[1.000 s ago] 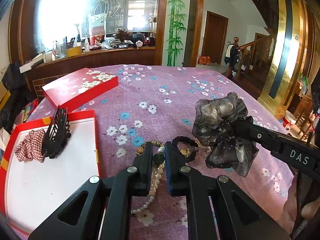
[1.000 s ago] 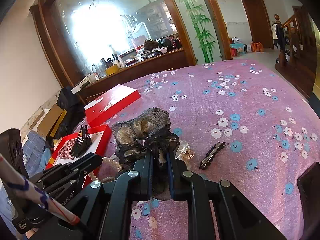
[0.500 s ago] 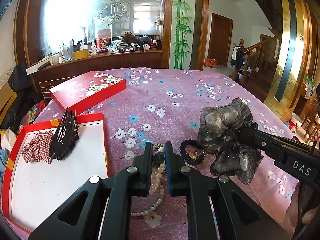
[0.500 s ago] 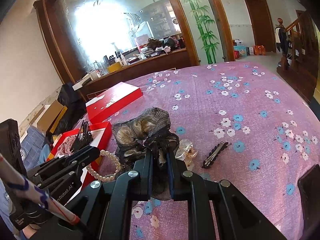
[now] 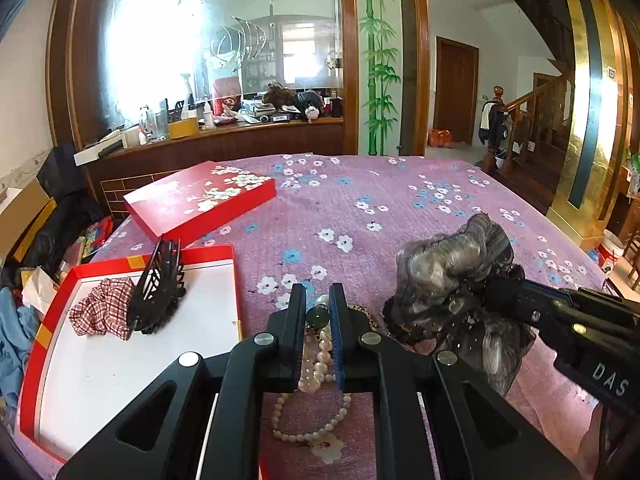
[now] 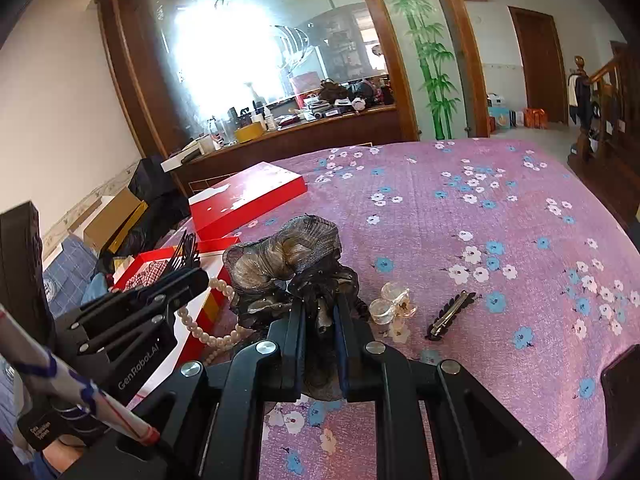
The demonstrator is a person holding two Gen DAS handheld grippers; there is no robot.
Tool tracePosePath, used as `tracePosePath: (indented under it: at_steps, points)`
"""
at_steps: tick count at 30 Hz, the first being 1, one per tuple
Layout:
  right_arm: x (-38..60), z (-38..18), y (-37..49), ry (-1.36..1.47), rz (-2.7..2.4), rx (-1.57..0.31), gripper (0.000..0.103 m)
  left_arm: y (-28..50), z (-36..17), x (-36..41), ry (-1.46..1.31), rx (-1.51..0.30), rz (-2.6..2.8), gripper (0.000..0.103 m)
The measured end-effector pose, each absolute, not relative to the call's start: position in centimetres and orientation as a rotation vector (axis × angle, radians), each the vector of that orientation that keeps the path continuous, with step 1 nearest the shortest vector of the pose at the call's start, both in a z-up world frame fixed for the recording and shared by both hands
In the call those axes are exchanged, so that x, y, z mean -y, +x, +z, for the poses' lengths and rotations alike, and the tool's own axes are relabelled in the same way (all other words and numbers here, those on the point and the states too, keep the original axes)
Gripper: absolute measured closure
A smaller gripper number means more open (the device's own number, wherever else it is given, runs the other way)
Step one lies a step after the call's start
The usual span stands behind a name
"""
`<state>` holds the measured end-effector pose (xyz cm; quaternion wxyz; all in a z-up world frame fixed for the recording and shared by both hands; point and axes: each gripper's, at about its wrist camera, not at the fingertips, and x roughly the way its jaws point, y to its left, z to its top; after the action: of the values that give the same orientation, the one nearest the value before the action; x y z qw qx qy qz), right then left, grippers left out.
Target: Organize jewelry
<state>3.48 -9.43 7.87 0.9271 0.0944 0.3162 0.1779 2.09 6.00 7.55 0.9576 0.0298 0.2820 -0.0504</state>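
My left gripper (image 5: 318,312) is shut on a pearl necklace (image 5: 316,364) with a green bead; the strand hangs from the fingers above the cloth, beside the open red tray (image 5: 132,364). It also shows in the right wrist view (image 6: 208,328). My right gripper (image 6: 318,320) is shut on a grey-black ruffled hair bow (image 6: 288,264), held up over the cloth; the bow shows in the left wrist view (image 5: 452,276). The tray holds a plaid scrunchie (image 5: 100,312) and a black claw clip (image 5: 158,292).
A red lid (image 5: 200,200) lies behind the tray. A clear claw clip (image 6: 392,300) and a black barrette (image 6: 452,314) lie on the purple floral cloth (image 6: 480,208). A dark beaded band (image 5: 394,320) lies under the bow. A cluttered wooden counter stands behind.
My left gripper has lifted the pearl necklace off the cloth and drawn it back toward the tray. The right gripper has kept hold of the bow and risen slightly.
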Motion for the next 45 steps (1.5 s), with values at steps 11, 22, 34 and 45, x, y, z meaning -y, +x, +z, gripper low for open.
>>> tracePosePath:
  at_steps: [11, 22, 34, 45]
  points:
    - [8.6, 7.7, 2.8, 0.158, 0.376, -0.630, 0.089, 1.5, 8.3, -6.0, 0.087, -0.513, -0.064, 0.092]
    - [8.0, 7.7, 2.5, 0.135, 0.384, -0.618, 0.089, 1.3, 8.7, -6.3, 0.081, -0.506, -0.057, 0.092]
    - [8.0, 7.7, 2.5, 0.129, 0.382, -0.614, 0.089, 1.3, 8.8, -6.5, 0.078, -0.502, -0.053, 0.092]
    - [7.9, 7.8, 2.6, 0.123, 0.378, -0.606, 0.089, 1.2, 9.3, -7.2, 0.058, -0.491, -0.043, 0.092]
